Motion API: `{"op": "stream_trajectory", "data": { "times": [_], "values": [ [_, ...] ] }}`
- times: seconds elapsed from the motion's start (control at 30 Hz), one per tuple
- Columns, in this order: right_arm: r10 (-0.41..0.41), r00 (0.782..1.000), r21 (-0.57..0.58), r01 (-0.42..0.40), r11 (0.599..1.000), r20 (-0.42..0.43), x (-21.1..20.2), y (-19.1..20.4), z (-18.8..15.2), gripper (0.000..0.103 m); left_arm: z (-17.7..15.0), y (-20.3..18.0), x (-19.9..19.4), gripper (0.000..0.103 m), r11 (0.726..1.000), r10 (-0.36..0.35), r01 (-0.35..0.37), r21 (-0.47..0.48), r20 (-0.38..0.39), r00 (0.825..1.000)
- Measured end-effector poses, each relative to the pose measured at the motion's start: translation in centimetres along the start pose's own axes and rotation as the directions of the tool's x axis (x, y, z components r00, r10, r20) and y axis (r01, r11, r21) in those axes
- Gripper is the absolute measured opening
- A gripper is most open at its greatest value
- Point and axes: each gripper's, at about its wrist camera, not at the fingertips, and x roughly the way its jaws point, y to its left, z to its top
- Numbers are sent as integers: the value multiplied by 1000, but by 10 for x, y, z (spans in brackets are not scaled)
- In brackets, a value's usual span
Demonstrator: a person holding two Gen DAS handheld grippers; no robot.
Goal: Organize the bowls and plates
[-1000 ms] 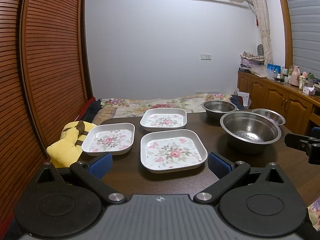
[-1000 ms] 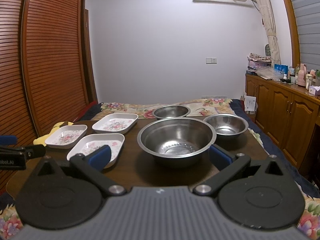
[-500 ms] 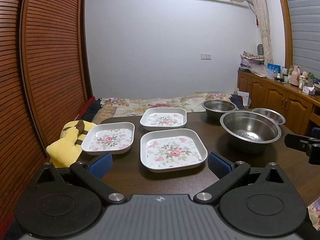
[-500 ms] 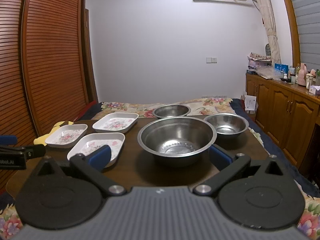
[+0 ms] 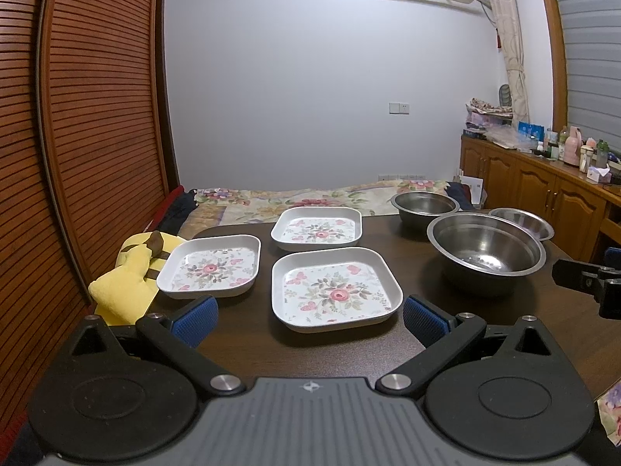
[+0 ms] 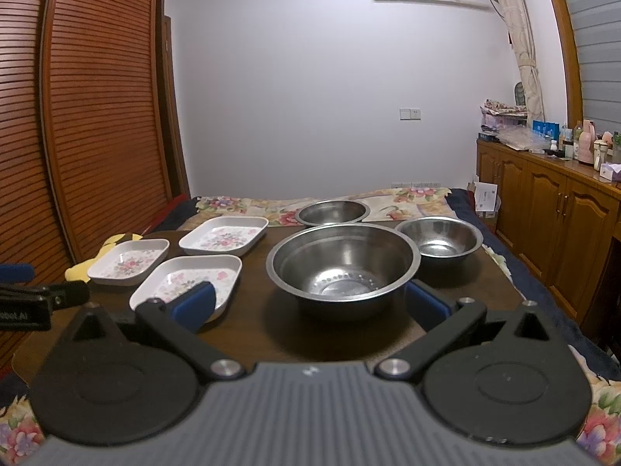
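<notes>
**Both tongs spread, nothing lifted yet**

On the left of the table (image 5: 240, 353), three floral plates lie apart in a loose triangle: the left plate (image 5: 211, 266) at the table's left edge, the back plate (image 5: 317, 228) behind, and the near plate (image 5: 334, 289) straight ahead of the left gripper (image 5: 308, 315). That gripper's jaws stand wide, holding nothing. To the right, three steel bowls sit singly: the big bowl (image 6: 343, 262) just ahead of the right gripper (image 6: 310, 305), which is likewise spread and empty, a back bowl (image 6: 332, 211) by the far edge, and a right bowl (image 6: 440, 237) near the right edge.

This looks like the opening step, with stacking not yet begun. Likely next, each gripper must pinch a rim; the shallow plate walls call for a low approach.

Bare wood lies between plates and bowls, the freest lane. A yellow plush (image 5: 128, 275) hangs off the left edge beside the left plate.
</notes>
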Motion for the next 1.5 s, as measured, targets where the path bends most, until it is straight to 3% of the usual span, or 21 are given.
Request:
{"op": "stream_trajectory", "data": {
  "times": [0.5, 0.8, 1.17, 1.5],
  "values": [
    [0, 1000, 0, 0, 1000, -1, 1, 1, -2, 103, -5, 1, 3, 103, 1000, -2, 2, -4, -3, 1000],
    [13, 999, -5, -14, 1000, -30, 10, 5, -6, 103, -19, 14, 27, 103, 1000, 5, -7, -19, -75, 997],
    [66, 996, -47, -69, 997, -58, 25, 21, -7, 103, -15, 45, 42, 103, 999, 36, -36, -1, -115, 993],
    [127, 989, -109, -134, 985, -71, 44, 44, 2, 103, -11, 74, 50, 103, 1000, -13, 9, -25, -162, 987]
  ]
}}
